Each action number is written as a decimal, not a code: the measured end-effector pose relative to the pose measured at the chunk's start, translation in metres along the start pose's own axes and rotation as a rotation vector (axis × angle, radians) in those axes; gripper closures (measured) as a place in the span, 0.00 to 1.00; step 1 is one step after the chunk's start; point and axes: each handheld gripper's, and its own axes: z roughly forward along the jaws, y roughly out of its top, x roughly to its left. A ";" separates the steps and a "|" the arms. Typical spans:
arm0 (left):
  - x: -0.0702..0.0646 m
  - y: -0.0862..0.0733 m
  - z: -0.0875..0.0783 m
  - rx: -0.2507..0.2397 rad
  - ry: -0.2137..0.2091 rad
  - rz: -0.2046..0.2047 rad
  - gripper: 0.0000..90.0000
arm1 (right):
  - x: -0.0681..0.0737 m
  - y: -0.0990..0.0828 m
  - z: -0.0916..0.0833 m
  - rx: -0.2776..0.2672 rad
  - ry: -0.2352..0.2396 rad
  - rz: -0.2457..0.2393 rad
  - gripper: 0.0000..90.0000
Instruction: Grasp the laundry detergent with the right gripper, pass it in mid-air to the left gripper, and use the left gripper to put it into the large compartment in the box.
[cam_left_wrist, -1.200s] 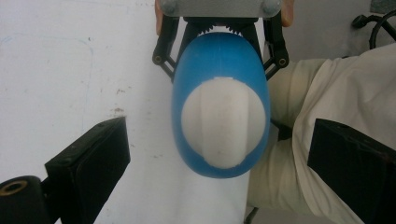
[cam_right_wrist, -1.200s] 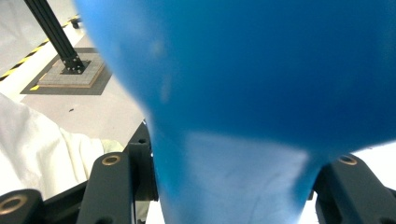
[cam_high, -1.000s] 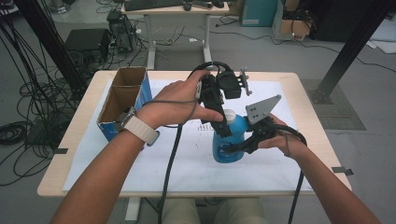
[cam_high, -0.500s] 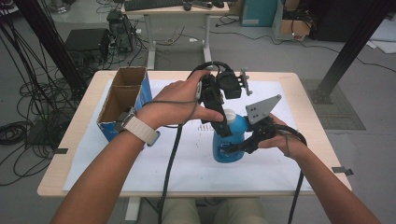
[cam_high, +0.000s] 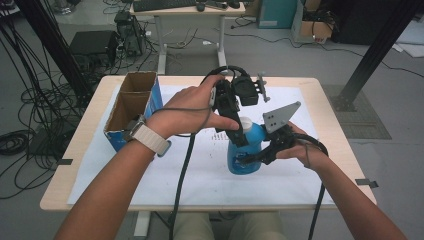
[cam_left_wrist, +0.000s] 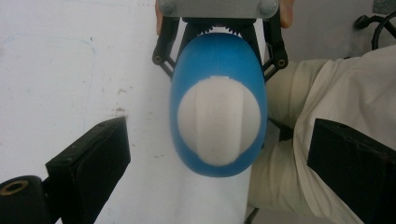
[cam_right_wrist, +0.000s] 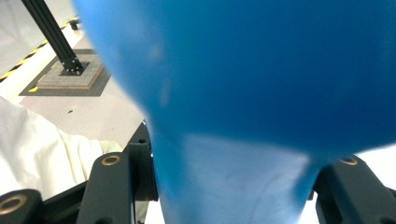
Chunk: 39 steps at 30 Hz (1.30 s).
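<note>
Evidently the right gripper (cam_high: 252, 159) is pinching the blue plastic bottle (cam_high: 246, 150) by its body while the left gripper (cam_left_wrist: 219, 161), jaws spread, is hovering directly above its white cap (cam_left_wrist: 219, 123); closing on that cap, probably to twist it, comes next.

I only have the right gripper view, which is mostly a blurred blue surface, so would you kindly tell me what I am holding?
Observer: A blue plastic bottle with a white cap, standing upright on the white paper-covered table; the right hand-held gripper clamps its lower body.
Operator: Thank you. Where is the other one?
Observer: The left hand-held gripper points down over the cap, its jaws open on either side of the cap, not touching.
Operator: Is anything else on the table?
Observer: An open cardboard box with blue sides sits near the left edge.
</note>
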 end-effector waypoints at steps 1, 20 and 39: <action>0.000 0.000 0.000 0.002 -0.002 -0.001 0.07 | 0.000 0.000 0.000 0.000 0.000 0.000 0.48; 0.000 -0.001 0.000 0.000 0.001 0.001 0.07 | 0.000 0.000 0.001 0.000 -0.007 0.001 0.48; -0.001 -0.001 0.000 0.000 0.001 0.003 0.07 | 0.000 -0.001 0.001 0.004 -0.003 0.004 0.48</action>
